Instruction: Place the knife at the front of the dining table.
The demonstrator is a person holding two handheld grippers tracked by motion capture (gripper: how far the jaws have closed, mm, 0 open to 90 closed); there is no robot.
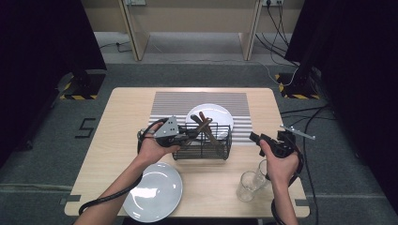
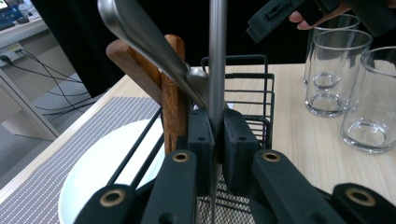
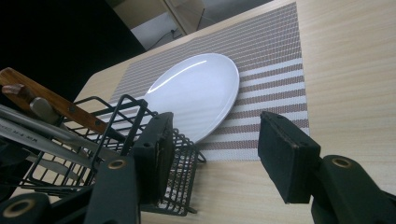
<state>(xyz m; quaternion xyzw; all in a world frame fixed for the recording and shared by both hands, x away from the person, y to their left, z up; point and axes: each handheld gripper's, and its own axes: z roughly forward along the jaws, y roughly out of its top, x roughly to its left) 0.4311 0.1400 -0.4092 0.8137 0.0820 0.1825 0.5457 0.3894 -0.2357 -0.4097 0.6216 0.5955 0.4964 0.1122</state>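
Steel shows first: the left gripper [image 2: 215, 140] is clenched on a slim upright steel utensil handle [image 2: 217, 56], pinched between its black pads right at the near wall of the black wire cutlery basket [image 1: 202, 145]. In the basket already lean two brown wooden handles [image 2: 173, 93] and another grey metal piece, so I judge the sorting well under way, with this utensil either going in or coming out; which, I cannot tell. The right gripper [image 3: 212, 149] hangs released, its jaws wide with nothing between them, just right of the basket over bare tabletop.

Nearest the person lie a round white plate [image 1: 154, 191] at the front left edge and clear drinking glasses [image 1: 251, 183] at front right, close under the right hand. Beyond the basket, a second white plate [image 3: 194, 93] rests on the grey striped placemat [image 1: 202, 99]. The pale wooden table [image 1: 122, 117] lies open to the far left and far right.
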